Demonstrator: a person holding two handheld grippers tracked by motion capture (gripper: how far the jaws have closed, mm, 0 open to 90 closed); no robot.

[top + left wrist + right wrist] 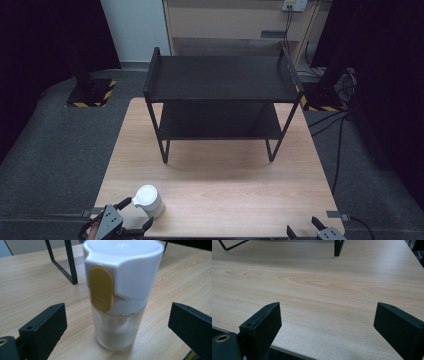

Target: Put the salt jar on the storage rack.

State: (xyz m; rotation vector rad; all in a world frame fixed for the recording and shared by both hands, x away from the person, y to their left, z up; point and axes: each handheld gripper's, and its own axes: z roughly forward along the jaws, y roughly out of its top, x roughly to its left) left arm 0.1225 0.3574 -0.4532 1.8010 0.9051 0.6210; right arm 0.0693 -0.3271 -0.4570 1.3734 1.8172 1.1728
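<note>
While the left gripper [135, 215] sits at the near left corner of the wooden surface [220, 195], its jaws are spread wide, one on each side of a small jar [149, 201] that stands upright between them. In the left gripper view the jar [120, 297] stands a little ahead of the jaw tips and touches neither; clear gaps show on both sides. It has a clear body holding a pale powder, a white lid and a yellow tab on the lid's side. The right gripper [306, 227] is at the near right corner, well apart from the jar, and in its own view its jaws stand wide with bare wood between them. A black two-shelf rack [220, 80] stands at the far half of the surface.
</note>
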